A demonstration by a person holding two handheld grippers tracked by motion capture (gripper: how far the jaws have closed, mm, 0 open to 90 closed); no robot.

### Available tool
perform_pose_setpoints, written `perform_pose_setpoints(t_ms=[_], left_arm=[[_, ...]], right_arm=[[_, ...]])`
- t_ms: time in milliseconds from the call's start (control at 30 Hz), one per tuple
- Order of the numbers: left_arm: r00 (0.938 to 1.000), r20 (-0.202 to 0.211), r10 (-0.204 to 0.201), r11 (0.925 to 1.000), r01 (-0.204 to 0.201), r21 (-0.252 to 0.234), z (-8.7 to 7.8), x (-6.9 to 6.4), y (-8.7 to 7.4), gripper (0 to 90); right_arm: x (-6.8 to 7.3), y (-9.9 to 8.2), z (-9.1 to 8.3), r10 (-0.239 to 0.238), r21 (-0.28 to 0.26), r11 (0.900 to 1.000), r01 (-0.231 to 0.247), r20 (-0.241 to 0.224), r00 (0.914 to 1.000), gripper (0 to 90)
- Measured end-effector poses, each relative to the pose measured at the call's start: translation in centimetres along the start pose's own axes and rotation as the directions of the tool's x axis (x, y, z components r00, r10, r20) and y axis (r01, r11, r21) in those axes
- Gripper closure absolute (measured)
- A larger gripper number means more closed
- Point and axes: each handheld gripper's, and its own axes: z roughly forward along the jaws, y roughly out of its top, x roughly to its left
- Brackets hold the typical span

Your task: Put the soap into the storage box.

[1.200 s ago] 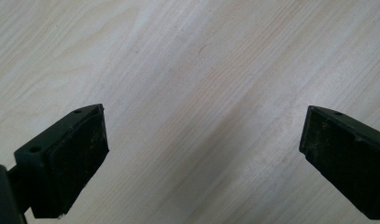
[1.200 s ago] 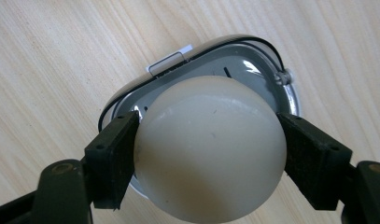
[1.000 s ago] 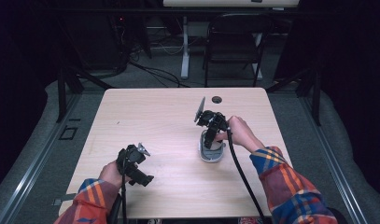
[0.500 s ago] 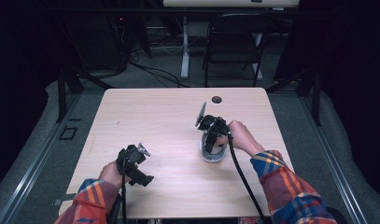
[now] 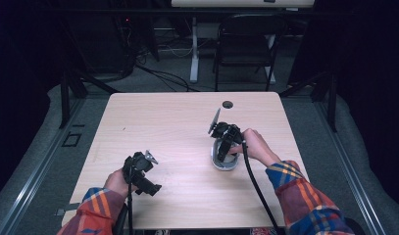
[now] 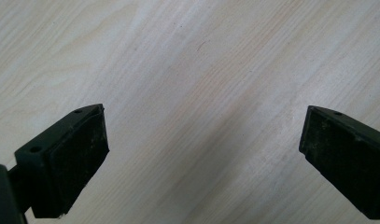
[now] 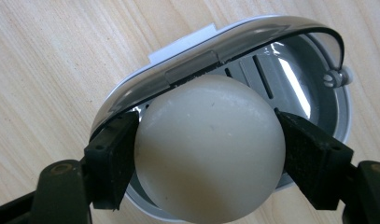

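My right gripper (image 7: 211, 161) is shut on a round cream-white soap (image 7: 208, 140), one black pad pressing on each side. The soap sits in the mouth of a grey-white oval soap box (image 7: 295, 84), whose clear hinged lid stands open behind it. In the high view the right gripper (image 5: 222, 151) points down into the soap box (image 5: 225, 165) right of the table's middle. At the front left my left gripper (image 5: 147, 186) is held low over the table. Its jaws are wide apart in the left gripper view (image 6: 201, 154), with bare wood between them.
The light wooden table (image 5: 162, 127) has a dark cable hole (image 5: 228, 104) near its far edge. A black chair (image 5: 246, 44) and cables stand on the floor behind the table. Cables trail from both grippers toward the person.
The right gripper has sunk a little and come slightly nearer the person, with the soap lower in the box. The left gripper has stayed put.
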Motion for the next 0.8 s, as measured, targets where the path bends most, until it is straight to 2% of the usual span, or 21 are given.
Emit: perform_pose_setpoints(t_ms=[333,567,800], left_arm=[[1.0000,0.001,0.004,1.0000,-0.004,0.006,0.1,0.0,0.0,1.3],[1.0000,0.000,0.006,1.0000,-0.006,0.007,0.1,0.0,0.0,1.3],[1.0000,-0.001,0.005,1.0000,-0.005,0.007,0.1,0.0,0.0,1.3]], right_arm=[[-0.1,-0.9,-1.1,0.013,-0.034,0.9994,-0.012,0.009,0.9999,18.3],[0.1,-2.1,-2.7,0.017,-0.105,0.9944,-0.015,0.020,0.9996,13.4],[0.3,-3.2,-3.4,0.008,-0.120,0.9928,-0.003,0.041,0.9991,9.0]])
